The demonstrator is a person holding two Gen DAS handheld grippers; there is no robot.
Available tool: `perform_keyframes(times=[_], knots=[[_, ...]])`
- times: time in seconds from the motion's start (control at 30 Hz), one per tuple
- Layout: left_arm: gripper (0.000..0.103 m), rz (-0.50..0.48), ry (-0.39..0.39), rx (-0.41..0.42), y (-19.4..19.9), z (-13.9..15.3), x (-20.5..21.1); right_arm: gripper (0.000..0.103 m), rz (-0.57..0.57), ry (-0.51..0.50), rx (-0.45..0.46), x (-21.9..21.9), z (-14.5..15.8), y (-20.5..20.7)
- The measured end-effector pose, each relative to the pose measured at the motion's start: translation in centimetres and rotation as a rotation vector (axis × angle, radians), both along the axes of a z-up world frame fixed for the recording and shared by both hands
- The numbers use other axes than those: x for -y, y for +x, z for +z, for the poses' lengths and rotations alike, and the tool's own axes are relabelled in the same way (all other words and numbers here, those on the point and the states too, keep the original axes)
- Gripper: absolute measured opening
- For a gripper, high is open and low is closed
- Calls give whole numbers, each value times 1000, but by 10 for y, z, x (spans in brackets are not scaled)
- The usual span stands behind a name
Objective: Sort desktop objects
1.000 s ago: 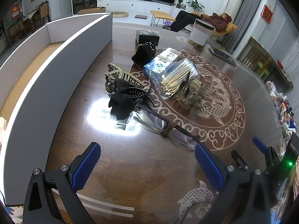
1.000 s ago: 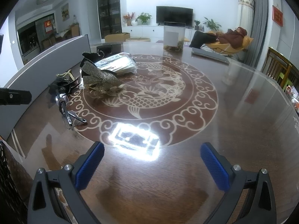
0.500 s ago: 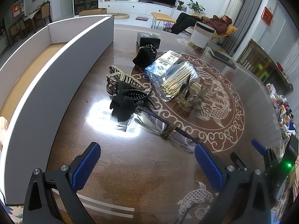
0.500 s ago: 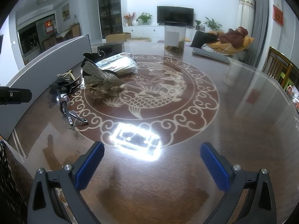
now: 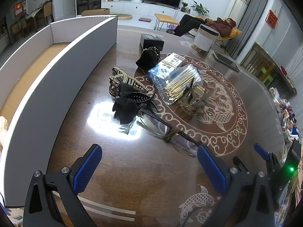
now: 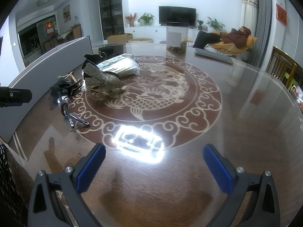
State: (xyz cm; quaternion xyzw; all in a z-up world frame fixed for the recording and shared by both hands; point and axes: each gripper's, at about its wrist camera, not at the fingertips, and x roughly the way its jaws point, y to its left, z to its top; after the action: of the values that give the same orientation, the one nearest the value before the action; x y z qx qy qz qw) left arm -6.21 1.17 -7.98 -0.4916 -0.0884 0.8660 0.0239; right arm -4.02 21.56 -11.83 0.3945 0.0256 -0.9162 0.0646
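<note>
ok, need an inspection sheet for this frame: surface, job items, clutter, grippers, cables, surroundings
Surface: glossy brown table with pale fish inlay, strong lamp glare.
Job's things: black-framed glasses, black bow hair clip, pearl-trimmed striped claw clip, gold rhinestone clip, bag of cotton swabs, blue-white carton; long grey-walled cardboard box beside them.
Clutter: small black box, clear jar.
Grippers: left gripper and right gripper open, holding nothing.
Cables: nothing seen.
Surroundings: living room, television, person reclining.
</note>
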Motion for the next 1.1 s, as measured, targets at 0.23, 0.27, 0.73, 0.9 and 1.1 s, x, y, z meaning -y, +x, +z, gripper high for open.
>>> perform_keyframes(times=[0.23,0.27,0.73,0.9,1.1], knots=[[102,1,1,-2,-1,0,1,103,1,-5,0,-1,0,0],[102,1,2,-2,-1,0,1,103,3,-5,0,-1,0,0],[102,2,2,-3,2,2,0,103,1,-6,-1,-2,0,0],[102,8,-4,4,3,1,1,103,1,-10,1,-2,0,0],[102,1,-19,12,3,-1,-3,103,5,-30,-1,-4,0,1]])
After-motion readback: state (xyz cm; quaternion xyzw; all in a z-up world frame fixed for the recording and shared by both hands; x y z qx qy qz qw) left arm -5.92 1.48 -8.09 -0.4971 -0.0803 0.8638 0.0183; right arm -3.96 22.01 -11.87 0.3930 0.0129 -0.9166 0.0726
